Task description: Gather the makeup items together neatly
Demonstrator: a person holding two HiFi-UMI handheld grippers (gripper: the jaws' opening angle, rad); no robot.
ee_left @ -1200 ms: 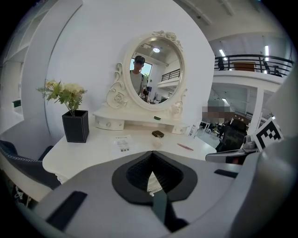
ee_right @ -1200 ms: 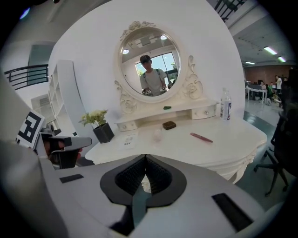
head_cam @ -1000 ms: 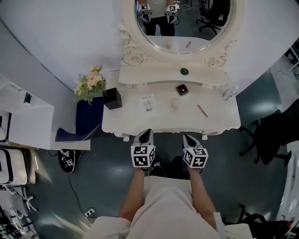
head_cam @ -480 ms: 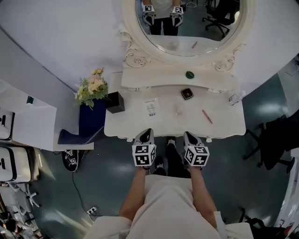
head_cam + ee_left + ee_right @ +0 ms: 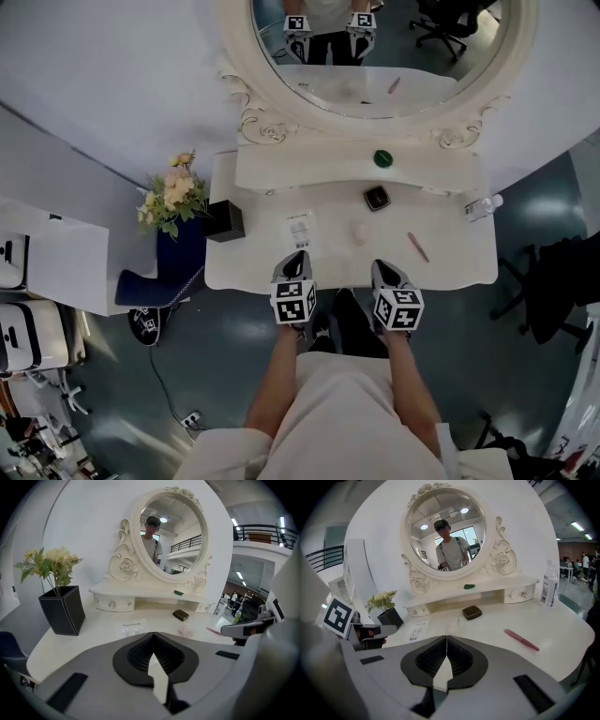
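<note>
On the white vanity table (image 5: 450, 267) lie a dark square compact (image 5: 376, 197), a pink pencil (image 5: 418, 247), a small clear pinkish item (image 5: 357, 232) and a flat clear packet (image 5: 300, 230). A green compact (image 5: 382, 158) rests on the raised shelf under the mirror. My left gripper (image 5: 298, 259) and right gripper (image 5: 382, 268) hover side by side at the table's front edge, both shut and empty. Ahead of the left gripper (image 5: 153, 633) lies the packet (image 5: 132, 627). Beyond the right gripper (image 5: 446, 637) sit the compact (image 5: 472, 612) and the pencil (image 5: 521, 640).
A black vase with flowers (image 5: 225, 221) stands at the table's left end. A clear bottle (image 5: 478, 207) stands at the right end. The oval mirror (image 5: 375, 56) rises behind the shelf. A blue chair (image 5: 178, 258) is left of the table, a black office chair (image 5: 562, 281) to the right.
The view has closed in on the table. Both grippers now reach its front edge, still shut. The items on the table have not moved.
</note>
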